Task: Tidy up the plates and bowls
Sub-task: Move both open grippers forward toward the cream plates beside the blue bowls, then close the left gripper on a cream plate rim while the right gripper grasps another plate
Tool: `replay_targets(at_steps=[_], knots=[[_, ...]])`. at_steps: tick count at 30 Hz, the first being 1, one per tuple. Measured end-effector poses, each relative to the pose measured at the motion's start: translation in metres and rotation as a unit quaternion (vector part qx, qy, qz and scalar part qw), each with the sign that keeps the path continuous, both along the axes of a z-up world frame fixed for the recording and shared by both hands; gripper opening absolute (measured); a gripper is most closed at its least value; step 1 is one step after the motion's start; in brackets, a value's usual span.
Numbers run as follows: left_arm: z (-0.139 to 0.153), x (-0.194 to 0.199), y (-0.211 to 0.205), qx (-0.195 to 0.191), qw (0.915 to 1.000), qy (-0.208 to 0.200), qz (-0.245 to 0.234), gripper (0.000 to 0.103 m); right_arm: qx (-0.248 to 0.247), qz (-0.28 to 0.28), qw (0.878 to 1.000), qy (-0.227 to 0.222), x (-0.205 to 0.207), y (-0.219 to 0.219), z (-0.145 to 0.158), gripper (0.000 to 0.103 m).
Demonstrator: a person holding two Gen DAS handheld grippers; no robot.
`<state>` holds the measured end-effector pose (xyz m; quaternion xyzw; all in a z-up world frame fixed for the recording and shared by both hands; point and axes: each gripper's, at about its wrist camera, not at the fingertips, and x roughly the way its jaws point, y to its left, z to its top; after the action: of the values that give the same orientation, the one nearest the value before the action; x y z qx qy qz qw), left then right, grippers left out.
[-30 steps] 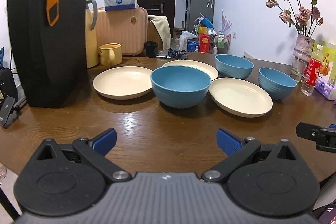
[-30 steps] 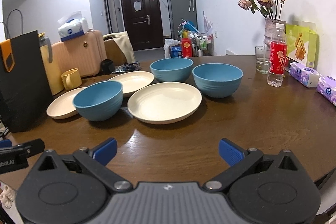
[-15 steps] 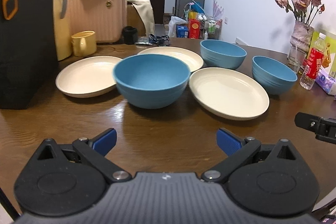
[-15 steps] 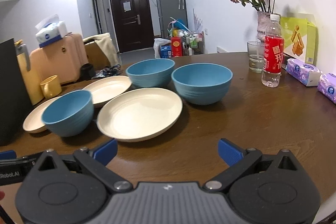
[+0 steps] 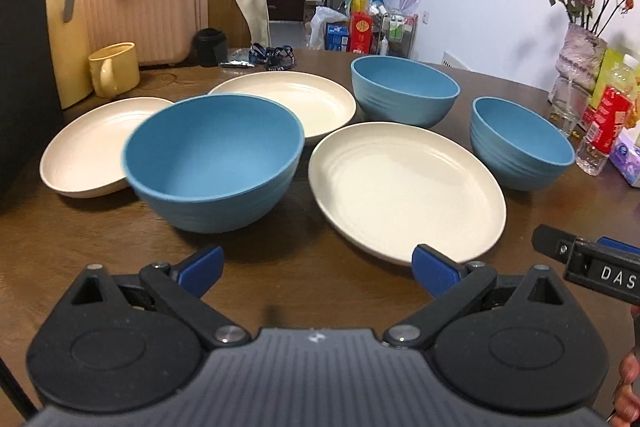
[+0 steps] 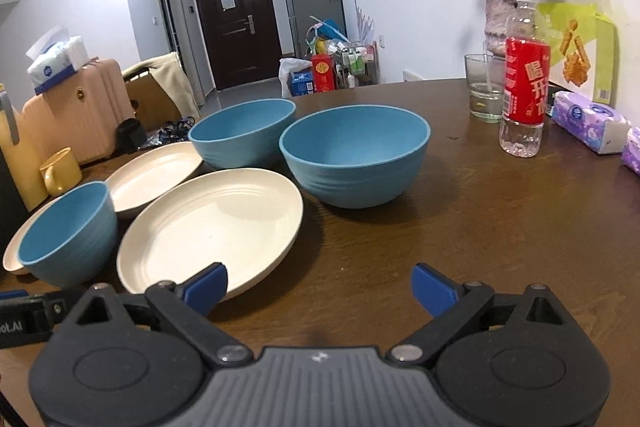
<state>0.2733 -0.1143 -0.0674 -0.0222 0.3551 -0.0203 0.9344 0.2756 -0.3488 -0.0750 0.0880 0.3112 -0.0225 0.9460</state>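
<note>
three blue bowls, three cream plates on the table (image 5: 304, 279)
both the left hand-held gripper (image 5: 318, 269) and right hand-held gripper (image 6: 320, 285) gape wide, grasping nothing.

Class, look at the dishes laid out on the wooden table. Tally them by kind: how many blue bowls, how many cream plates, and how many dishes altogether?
Blue bowls: 3 (near left bowl, far bowl, right bowl)
Cream plates: 3 (left plate, far plate, near plate)
Total: 6 dishes
</note>
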Motion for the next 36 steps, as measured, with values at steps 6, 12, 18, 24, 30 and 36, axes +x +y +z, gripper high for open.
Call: replay_targets(at_steps=[6,12,18,24,30,36], knots=[[-0.011,0.028,-0.012,-0.009,0.9994,0.033,0.002,0.095,0.008,0.005,1.0,0.011,0.03,-0.009,-0.008,0.092],[-0.019,0.05,-0.018,-0.028,0.9979,0.056,0.016,0.085,0.017,0.016,1.0,0.021,0.057,-0.013,-0.015,0.086],[-0.023,0.064,-0.021,-0.035,0.9969,0.064,0.03,0.082,0.027,0.022,0.999,0.033,0.077,-0.013,-0.021,0.082],[-0.025,0.08,-0.019,-0.052,0.9947,0.074,0.049,0.079,0.04,0.022,0.998,0.047,0.093,-0.013,-0.026,0.074],[-0.031,0.092,-0.017,-0.066,0.9918,0.088,0.065,0.074,0.061,0.018,0.997,0.047,0.101,-0.013,-0.031,0.061],[-0.034,0.094,-0.015,-0.079,0.9901,0.086,0.078,0.073,0.065,0.01,0.997,0.044,0.103,-0.015,-0.037,0.053]])
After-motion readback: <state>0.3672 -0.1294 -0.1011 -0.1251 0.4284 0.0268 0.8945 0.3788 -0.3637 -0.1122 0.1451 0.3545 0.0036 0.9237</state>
